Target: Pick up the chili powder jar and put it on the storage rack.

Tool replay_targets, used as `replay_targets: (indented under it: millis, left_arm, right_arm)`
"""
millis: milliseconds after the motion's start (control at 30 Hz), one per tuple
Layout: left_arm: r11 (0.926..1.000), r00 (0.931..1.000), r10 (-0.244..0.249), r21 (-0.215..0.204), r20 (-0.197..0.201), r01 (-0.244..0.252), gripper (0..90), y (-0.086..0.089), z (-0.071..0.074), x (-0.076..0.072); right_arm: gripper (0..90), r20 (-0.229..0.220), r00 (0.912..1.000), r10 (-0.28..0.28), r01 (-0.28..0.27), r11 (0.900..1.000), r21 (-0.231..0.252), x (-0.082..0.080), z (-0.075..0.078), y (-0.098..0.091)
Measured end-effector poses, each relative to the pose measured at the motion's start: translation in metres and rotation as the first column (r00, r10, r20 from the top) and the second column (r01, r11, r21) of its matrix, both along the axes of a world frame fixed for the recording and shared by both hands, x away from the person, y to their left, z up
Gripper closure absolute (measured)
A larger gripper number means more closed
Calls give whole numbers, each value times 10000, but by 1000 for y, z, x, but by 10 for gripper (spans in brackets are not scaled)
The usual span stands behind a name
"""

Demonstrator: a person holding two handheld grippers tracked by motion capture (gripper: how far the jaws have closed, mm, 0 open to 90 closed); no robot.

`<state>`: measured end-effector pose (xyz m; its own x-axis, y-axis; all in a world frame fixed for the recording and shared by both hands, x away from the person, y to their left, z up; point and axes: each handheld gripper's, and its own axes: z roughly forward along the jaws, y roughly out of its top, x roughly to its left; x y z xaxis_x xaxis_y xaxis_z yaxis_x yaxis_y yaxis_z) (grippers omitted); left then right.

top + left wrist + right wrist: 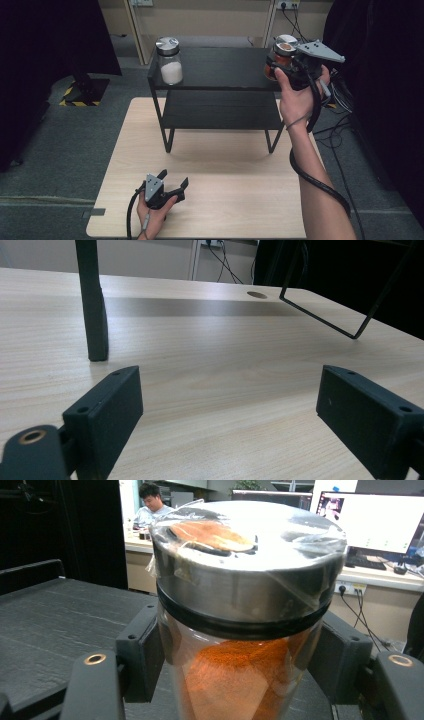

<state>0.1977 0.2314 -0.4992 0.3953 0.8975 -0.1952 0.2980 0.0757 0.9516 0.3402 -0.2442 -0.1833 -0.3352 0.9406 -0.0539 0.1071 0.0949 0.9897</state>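
Observation:
A glass jar of orange-red powder with a metal lid is clamped in my right gripper, held at the right end of the black shelf's top. Seen from the right gripper view, the jar sits between both pads, which press on its glass sides. A second jar with white powder stands on the shelf top at the left. My left gripper rests low over the wooden table near its front edge, jaws wide apart with nothing between them.
The black two-level shelf stands at the back of the table; its leg and wire foot rise ahead of the left gripper. Cables lie on the floor at the right. Dark curtains flank both sides.

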Motion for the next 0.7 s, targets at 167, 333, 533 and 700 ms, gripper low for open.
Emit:
replay_targets:
  millis: [167, 333, 533, 700]
  left_arm:
    - [10000, 10000, 21, -43, 1, -21, 110, 0, 0, 0]
    - [10000, 10000, 23, -55, -11, -23, 110, 0, 0, 0]
    - [10000, 10000, 28, -81, -43, -29, 110, 1, 0, 0]
    - [9999, 10000, 38, -118, -64, -39, 113, 1, 0, 1]
  right_arm:
    - [323, -204, 9998, -54, 53, 10000, -48, 5, -1, 0]
    - [322, -327, 9994, -75, 75, 10000, 10, 8, -2, -1]
    - [322, -420, 9991, -106, 108, 9999, 42, 12, -5, 0]
    - [322, -340, 9993, -175, 174, 9998, -34, 12, -6, 3]
